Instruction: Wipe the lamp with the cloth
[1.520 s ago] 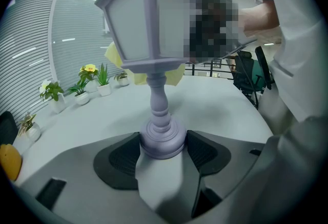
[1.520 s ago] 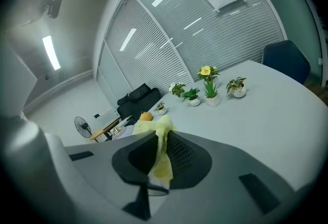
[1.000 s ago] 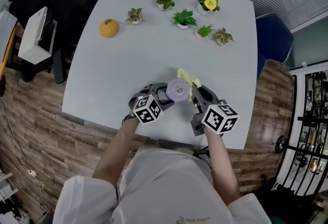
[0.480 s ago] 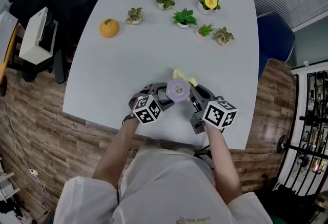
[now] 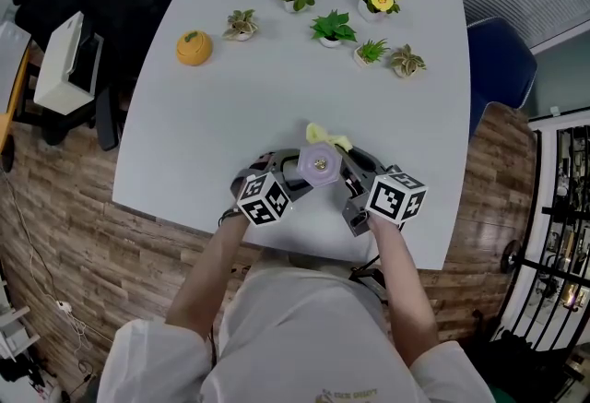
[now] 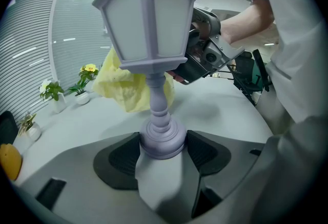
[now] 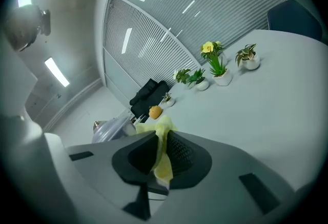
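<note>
A small lilac lantern-style lamp (image 6: pixel 148 54) stands upright near the table's front edge; its top shows from above in the head view (image 5: pixel 319 163). My left gripper (image 6: pixel 163 152) is shut on the lamp's round base. My right gripper (image 7: pixel 160 159) is shut on a yellow cloth (image 7: pixel 163 151). The cloth (image 6: pixel 130 87) hangs bunched against the far side of the lamp's shade and stem. In the head view the cloth (image 5: pixel 323 135) pokes out just beyond the lamp, with the left gripper (image 5: pixel 286 182) and right gripper (image 5: pixel 347 172) on either side.
Several small potted plants (image 5: pixel 330 29) stand in a row at the table's far side, with an orange pumpkin-shaped object (image 5: pixel 194 47) at the far left. A blue chair (image 5: pixel 501 60) sits past the grey table's (image 5: pixel 230 106) right edge, dark bags and a white box (image 5: pixel 63 65) to the left.
The right gripper has shifted slightly left and closer to the lamp, carrying the cloth along the lamp's far side. The left gripper and lamp have stayed in place.
</note>
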The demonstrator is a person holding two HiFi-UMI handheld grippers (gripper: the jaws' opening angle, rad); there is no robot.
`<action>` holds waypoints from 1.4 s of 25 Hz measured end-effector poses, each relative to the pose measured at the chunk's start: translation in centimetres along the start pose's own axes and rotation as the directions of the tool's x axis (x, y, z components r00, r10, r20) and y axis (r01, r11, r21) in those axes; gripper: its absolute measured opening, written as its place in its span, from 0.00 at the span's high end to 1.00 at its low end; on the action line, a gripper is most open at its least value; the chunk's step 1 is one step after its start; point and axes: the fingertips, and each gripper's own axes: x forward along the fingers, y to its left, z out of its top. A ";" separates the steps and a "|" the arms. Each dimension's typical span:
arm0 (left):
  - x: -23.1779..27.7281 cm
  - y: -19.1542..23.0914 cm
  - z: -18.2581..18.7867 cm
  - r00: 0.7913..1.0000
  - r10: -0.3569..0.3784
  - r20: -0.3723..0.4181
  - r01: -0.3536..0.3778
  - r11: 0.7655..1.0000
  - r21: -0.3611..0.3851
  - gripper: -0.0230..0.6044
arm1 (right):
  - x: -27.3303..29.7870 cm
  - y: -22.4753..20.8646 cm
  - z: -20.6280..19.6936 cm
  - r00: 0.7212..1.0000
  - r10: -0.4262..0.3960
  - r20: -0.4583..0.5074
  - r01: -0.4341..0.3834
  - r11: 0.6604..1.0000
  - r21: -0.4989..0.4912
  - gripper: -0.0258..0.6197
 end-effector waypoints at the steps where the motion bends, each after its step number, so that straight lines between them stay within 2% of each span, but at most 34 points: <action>1: 0.1 0.0 0.0 1.000 0.000 0.000 0.000 1.000 0.001 0.49 | 0.1 -0.1 0.1 1.000 0.005 0.002 -0.005 1.000 0.004 0.88; 13: 0.2 0.1 0.0 1.000 -0.002 0.003 0.002 1.000 0.000 0.49 | 1.6 0.2 1.1 0.996 0.091 0.003 -0.091 0.996 0.012 0.88; 20: 0.1 0.1 -0.1 1.000 -0.004 0.001 0.004 1.000 0.002 0.49 | 0.4 1.0 2.5 0.978 0.192 0.082 -0.197 0.979 0.050 0.88; 22: 0.1 0.1 -0.1 1.000 -0.003 0.001 0.003 1.000 0.001 0.49 | 0.4 1.3 2.4 0.975 0.207 0.078 -0.211 0.977 0.043 0.88; 35: 0.1 0.1 0.0 1.000 -0.003 0.002 0.003 1.000 0.002 0.49 | 1.3 -0.2 -0.1 0.994 0.105 -0.036 -0.106 0.994 -0.025 0.88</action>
